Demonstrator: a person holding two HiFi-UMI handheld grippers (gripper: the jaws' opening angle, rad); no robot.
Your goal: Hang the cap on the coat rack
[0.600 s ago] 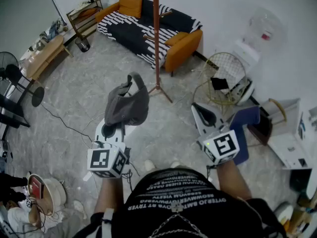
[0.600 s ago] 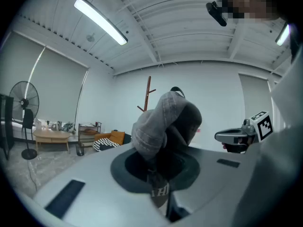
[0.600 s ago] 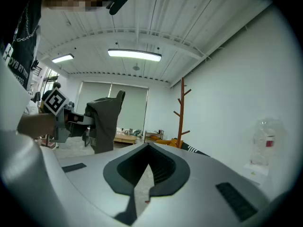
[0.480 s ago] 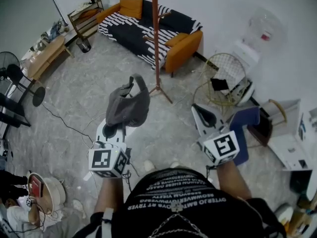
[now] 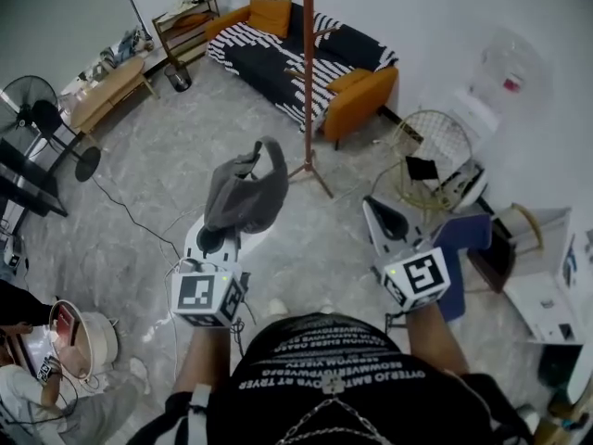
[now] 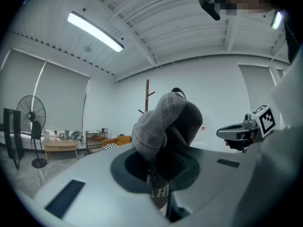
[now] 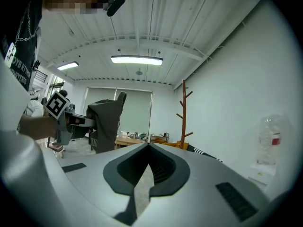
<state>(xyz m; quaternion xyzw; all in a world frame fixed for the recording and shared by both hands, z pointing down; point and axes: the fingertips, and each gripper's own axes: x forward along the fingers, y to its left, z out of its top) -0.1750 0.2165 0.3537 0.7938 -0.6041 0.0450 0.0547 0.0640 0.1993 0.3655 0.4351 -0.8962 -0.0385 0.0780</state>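
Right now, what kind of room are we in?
Probably a living room, maybe a staged one. There is an orange sofa with a striped throw, a wooden coat rack in front of it, and a low wooden table near a standing fan.

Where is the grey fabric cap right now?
The grey fabric cap sits left of centre in the head view, clamped in the left gripper, below-left of the wooden coat rack.

One cap (image 5: 243, 193), one coat rack (image 5: 308, 72), two tongs (image 5: 222, 235) (image 5: 377, 213)
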